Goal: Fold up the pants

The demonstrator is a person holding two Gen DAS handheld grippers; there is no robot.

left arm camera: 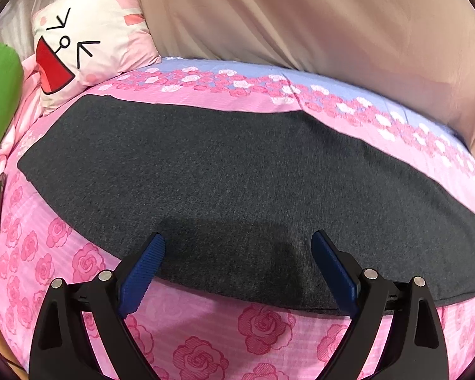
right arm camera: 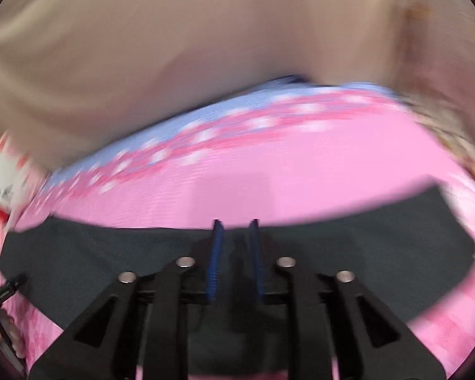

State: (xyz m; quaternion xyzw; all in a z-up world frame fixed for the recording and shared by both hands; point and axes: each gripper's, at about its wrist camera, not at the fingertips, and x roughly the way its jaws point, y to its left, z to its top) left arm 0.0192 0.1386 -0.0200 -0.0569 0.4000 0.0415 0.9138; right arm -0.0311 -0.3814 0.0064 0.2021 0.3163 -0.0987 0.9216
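Note:
The dark grey pants (left arm camera: 237, 174) lie flat as a long band across the pink rose-print bedsheet (left arm camera: 205, 332). My left gripper (left arm camera: 237, 237) hovers over the near edge of the pants. Its blue pads (left arm camera: 148, 269) stand wide apart with nothing between them. The right wrist view is blurred. There the pants (right arm camera: 79, 253) stretch from left to right, and my right gripper (right arm camera: 236, 221) sits above their far edge. Its blue pads (right arm camera: 217, 253) stand a narrow gap apart, and I see no cloth pinched between them.
A white and pink cartoon-face pillow (left arm camera: 88, 41) leans at the back left beside a green cushion (left arm camera: 0, 95). Beige fabric (left arm camera: 300, 15) hangs behind the bed. The sheet's blue strip with roses (left arm camera: 269, 79) runs along the far edge.

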